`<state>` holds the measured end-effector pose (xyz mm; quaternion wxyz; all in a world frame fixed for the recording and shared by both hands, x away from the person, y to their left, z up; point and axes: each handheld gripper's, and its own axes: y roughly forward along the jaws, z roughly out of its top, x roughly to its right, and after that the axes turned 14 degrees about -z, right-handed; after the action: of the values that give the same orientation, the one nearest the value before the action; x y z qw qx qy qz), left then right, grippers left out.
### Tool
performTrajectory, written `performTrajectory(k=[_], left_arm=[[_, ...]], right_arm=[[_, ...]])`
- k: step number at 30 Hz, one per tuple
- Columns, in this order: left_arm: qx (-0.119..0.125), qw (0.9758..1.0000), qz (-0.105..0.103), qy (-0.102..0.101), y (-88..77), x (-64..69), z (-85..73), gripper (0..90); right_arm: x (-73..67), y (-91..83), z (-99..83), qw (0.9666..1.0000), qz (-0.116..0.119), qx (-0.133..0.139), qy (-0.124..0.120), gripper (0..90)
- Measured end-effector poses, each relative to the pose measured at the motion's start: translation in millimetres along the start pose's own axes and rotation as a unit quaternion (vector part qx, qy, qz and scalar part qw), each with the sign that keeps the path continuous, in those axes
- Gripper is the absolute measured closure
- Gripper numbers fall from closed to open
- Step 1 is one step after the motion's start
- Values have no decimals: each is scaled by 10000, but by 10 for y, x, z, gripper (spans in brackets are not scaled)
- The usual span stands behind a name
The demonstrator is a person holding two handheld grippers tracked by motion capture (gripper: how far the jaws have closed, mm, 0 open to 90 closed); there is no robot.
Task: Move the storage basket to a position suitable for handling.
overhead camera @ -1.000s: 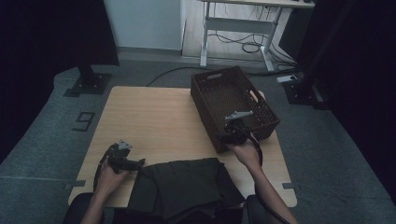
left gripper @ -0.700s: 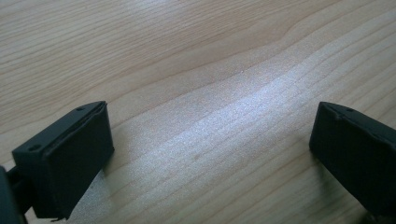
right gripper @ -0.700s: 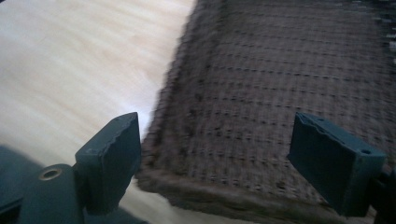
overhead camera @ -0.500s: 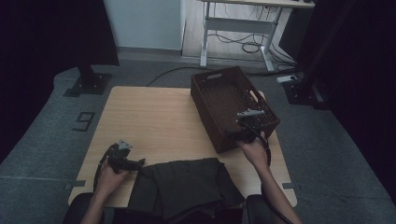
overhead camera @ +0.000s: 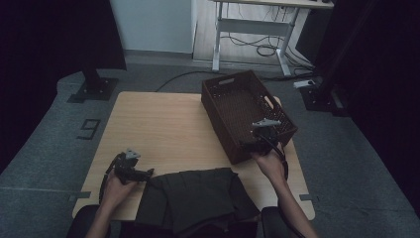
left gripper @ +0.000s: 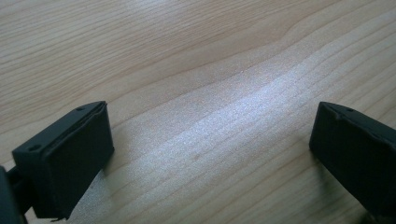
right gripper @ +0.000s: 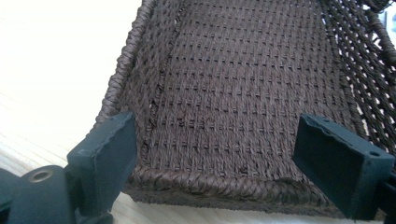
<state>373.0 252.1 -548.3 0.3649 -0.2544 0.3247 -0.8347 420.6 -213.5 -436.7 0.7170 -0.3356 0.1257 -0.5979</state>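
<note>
One woven basket, one dark cloth, two grippers, left and right, jaws released.

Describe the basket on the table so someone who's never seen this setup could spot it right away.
Start at the light wooden table and look to its far right corner. The basket sits there at an angle, just ahead of the right hand-held gripper. It is dark brown, woven, rectangular and open-topped with cut-out handles, unlike the flat dark cloth lying at the table's near edge.
</note>
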Motion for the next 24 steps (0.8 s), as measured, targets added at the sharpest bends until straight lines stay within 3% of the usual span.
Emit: performTrajectory(k=[10,17,24], left_arm=[[-4,10000,1,8,-1,-1,0,0],[-5,10000,0,9,-1,-1,0,0],[-1,10000,2,5,0,-1,0,0]], right_arm=[[101,-122,-94,9996,-270,-39,-93,130],[239,-162,-189,9992,-324,-136,202,126],[403,-178,-293,9980,-230,-281,511,124]])
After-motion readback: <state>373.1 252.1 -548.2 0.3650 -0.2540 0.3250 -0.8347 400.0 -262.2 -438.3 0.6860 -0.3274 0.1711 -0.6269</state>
